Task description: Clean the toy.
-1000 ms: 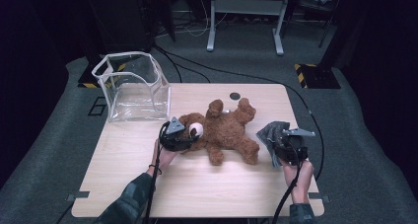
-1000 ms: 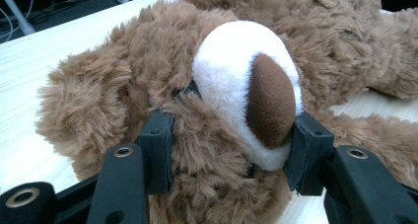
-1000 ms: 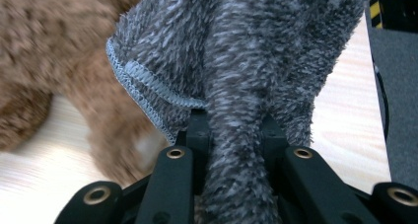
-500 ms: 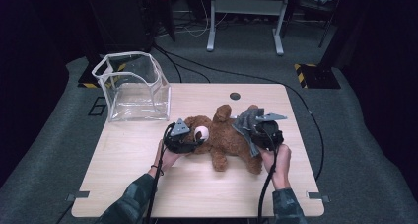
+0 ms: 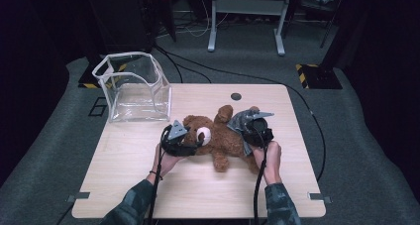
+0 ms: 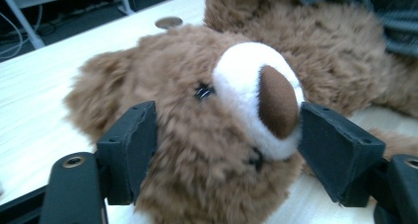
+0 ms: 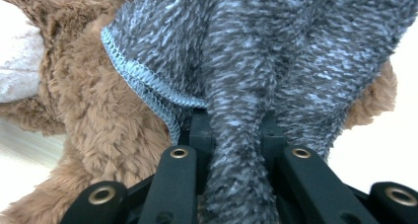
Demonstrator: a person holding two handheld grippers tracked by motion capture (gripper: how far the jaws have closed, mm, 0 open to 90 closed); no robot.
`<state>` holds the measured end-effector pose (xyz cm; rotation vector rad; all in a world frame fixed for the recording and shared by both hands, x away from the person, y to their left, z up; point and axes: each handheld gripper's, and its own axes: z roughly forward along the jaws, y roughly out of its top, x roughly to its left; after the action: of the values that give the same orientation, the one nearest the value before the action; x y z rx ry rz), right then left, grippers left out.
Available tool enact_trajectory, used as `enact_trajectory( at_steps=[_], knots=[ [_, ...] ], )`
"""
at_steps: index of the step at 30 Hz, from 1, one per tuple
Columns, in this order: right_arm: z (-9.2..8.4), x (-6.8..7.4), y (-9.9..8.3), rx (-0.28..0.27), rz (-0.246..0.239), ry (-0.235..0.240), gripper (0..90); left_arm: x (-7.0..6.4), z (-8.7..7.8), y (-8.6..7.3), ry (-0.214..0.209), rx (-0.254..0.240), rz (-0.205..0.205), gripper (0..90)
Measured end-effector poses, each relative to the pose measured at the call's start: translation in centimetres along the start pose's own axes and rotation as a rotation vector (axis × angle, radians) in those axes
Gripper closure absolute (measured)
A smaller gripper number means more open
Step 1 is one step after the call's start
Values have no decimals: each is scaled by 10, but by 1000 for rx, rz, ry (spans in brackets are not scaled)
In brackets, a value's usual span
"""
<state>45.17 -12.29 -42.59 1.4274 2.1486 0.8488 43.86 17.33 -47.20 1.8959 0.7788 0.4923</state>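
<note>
The brown plush teddy bear [image 5: 218, 138] with a white muzzle and dark brown nose lies on its back on the pale wooden table [image 5: 124, 185], between the two tools. The left tool [image 5: 190, 146] sits at the bear's head. In the left gripper view its two black jaws stand apart on either side of the face: one at the furry cheek, the other just beside the nose and muzzle [image 6: 261, 98]. These jaws have just been opening, with the head between them; the pads lie against the fur without squeezing it.

The right tool [image 5: 250, 131] rests over the bear's body, on the side away from the left tool. Its jaws are pinched narrow on a fold of a fuzzy grey and pale blue knitted cloth with a stitched hem [image 7: 256, 76]. The cloth rises straight out from between the jaws and drapes over the bear's brown fur [image 7: 93, 115]. In the high view the same grey cloth [image 5: 237, 121] lies bunched on the bear just ahead of the right tool.

Beyond the left tool, well apart from it, a clear plastic box with a white rim [image 5: 133, 88] stands on the far corner of the table.
</note>
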Motion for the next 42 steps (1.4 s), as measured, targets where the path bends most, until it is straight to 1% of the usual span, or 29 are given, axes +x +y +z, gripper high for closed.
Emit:
enact_trajectory(
  at_steps=[2,3,4,5,6,7,8,9,10,11,12,13,15,16,17,18,19,25,26,27,29,30,31,33,36,38,40,41,42],
  knots=[
    [0,0,-1,3,8,2,759,4,-9,-5,20,7,-32,232],
    [0,-1,-1,2,9,2,759,5,-12,-7,14,11,-43,231],
    [0,-1,-1,2,9,2,760,8,-15,-12,21,32,-51,232],
    [1,0,-1,1,3,-2,760,8,-16,-15,31,35,-53,233],
    [1,0,-1,2,2,-3,759,11,-17,-20,26,52,-53,237],
    [1,1,-1,8,9,-6,759,12,-16,-25,32,66,-65,251],
    [1,1,-1,10,4,-8,759,14,-15,-29,28,96,-61,265],
    [1,1,-1,8,0,-9,759,14,-13,-33,26,98,-74,269],
    [1,1,-1,8,0,-9,759,13,-10,-39,22,123,-79,279],
    [1,1,-1,8,2,-8,759,12,-8,-42,32,129,-76,327],
    [1,1,-1,8,4,-9,760,12,-6,-45,16,137,-87,331],
    [1,1,-1,8,-1,-6,759,11,-5,-48,13,132,-89,353],
    [1,1,-1,11,0,-6,759,8,-1,-52,29,152,-76,418],
    [1,2,-1,16,5,-7,759,6,1,-54,39,164,-65,428],
    [1,1,-1,13,-5,-9,759,6,2,-55,45,163,-66,443],
    [0,2,-1,19,1,-8,759,6,2,-56,57,159,-68,468],
    [1,2,-1,11,-9,-10,759,6,3,-57,70,155,-65,491],
    [-1,3,-1,12,-5,-13,754,4,6,-56,102,190,-37,603],
    [-3,3,-1,15,-2,-12,753,2,8,-56,116,210,-20,604],
    [-4,3,-1,4,-6,-13,752,0,10,-56,124,237,-8,617],
    [-7,3,0,-9,-10,-14,749,0,11,-55,129,246,1,632],
    [-10,4,1,-9,-5,-16,748,0,11,-56,130,244,-8,635],
    [-12,5,2,-17,-12,-10,748,1,11,-55,127,244,-11,644],
    [-19,8,5,-22,-15,-7,748,1,11,-56,121,243,-15,651],
    [-30,15,12,-53,-36,12,749,-1,11,-56,130,242,-8,659],
    [-37,22,17,-71,-49,43,749,-2,11,-56,138,244,12,666],
    [-39,25,19,-75,-56,48,749,-2,11,-56,139,242,15,671],
    [-41,29,22,-80,-71,55,750,-3,11,-56,141,243,17,671],
    [-44,38,28,-86,-84,81,751,-2,11,-56,140,243,15,670]
  ],
)
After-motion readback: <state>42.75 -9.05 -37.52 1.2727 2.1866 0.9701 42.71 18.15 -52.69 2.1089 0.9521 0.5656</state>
